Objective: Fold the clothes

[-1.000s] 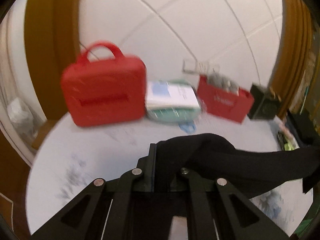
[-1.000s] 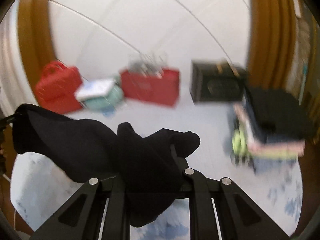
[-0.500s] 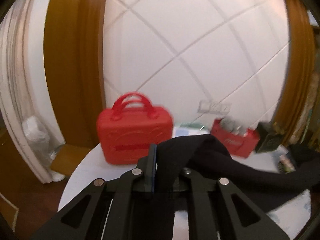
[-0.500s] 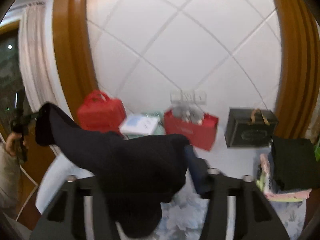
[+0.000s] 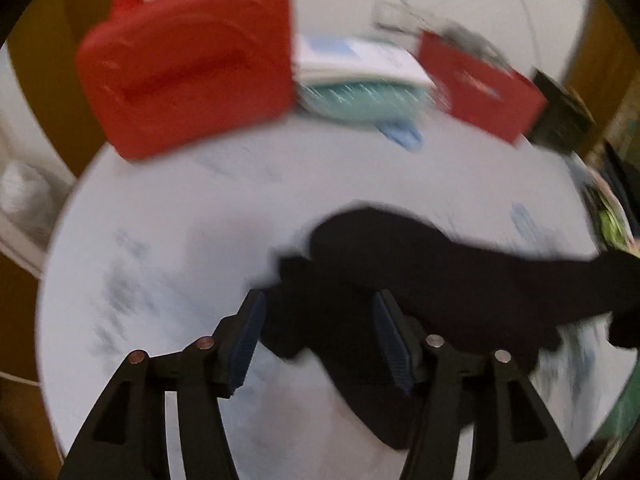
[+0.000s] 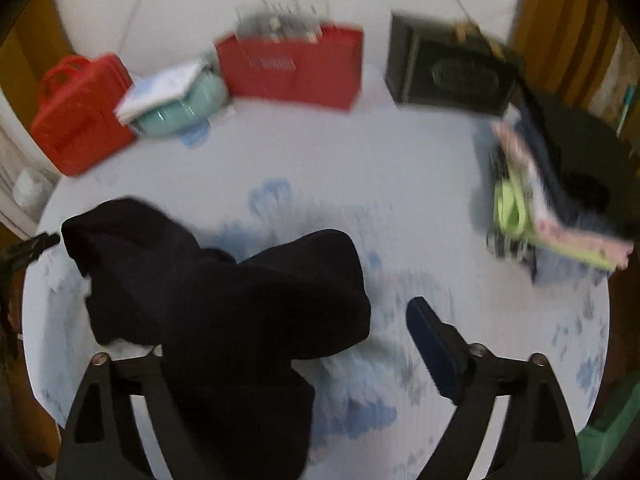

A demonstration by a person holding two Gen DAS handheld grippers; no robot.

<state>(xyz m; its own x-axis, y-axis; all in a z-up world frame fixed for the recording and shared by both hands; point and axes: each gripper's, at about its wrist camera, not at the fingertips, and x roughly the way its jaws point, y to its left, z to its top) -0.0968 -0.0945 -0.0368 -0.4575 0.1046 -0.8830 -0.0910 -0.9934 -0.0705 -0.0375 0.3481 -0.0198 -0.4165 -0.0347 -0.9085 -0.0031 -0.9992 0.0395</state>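
A black garment [image 5: 420, 280] lies bunched on the round white table with blue marks [image 5: 180, 208]. My left gripper [image 5: 320, 340] is open, its blue pads either side of the cloth's near edge. In the right wrist view the same black garment [image 6: 240, 292] drapes over the left finger of my right gripper [image 6: 304, 344], which is open; its right fingertip [image 6: 432, 340] is bare. Both views are motion-blurred.
At the back stand a red case [image 5: 188, 60], a mint container with papers [image 5: 360, 80], a red gift bag [image 6: 292, 68] and a black box [image 6: 452, 76]. A pile of folded clothes [image 6: 552, 200] sits at the table's right edge.
Both grippers have come down from raised height to the table and opened. The black garment, gripped before, now rests loose on the table.
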